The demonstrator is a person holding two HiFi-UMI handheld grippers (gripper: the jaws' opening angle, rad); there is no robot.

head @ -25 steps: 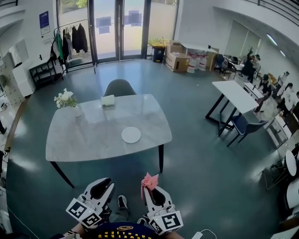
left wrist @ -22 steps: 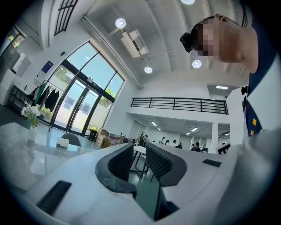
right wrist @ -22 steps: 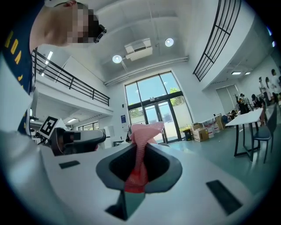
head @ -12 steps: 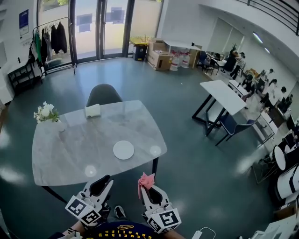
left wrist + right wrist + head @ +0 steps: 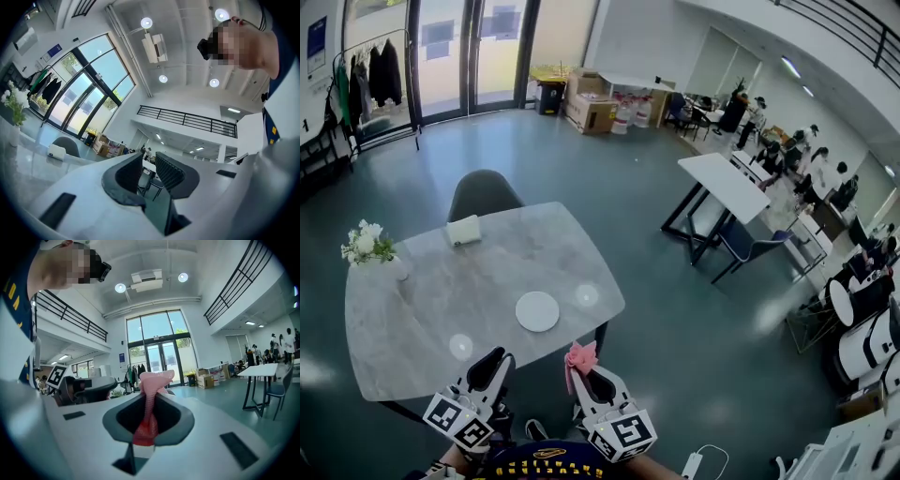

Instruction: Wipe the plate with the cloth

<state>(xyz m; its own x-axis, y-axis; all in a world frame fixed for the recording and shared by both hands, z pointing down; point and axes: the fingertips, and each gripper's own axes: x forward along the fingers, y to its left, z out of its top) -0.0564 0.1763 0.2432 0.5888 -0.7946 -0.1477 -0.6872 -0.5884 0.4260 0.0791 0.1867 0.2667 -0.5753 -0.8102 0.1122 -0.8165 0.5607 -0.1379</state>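
A round white plate [image 5: 537, 311] lies on the grey marble table [image 5: 422, 309], toward its near right side. My right gripper [image 5: 579, 368] is shut on a pink cloth [image 5: 580, 357], held close to my body just short of the table's near edge. In the right gripper view the pink cloth [image 5: 152, 390] sticks up from between the closed jaws. My left gripper [image 5: 494, 364] hovers beside it over the table's near edge. Its jaws [image 5: 149, 171] stand slightly apart with nothing between them.
A vase of white flowers [image 5: 367, 248] stands at the table's left side and a white tissue box [image 5: 463, 231] at its far edge. A dark chair [image 5: 483, 195] sits behind the table. A white table [image 5: 727, 187] with a blue chair stands to the right.
The table and plate have drawn nearer and shifted left in the head view as I step toward them. Both grippers keep their pose, the cloth still pinched.
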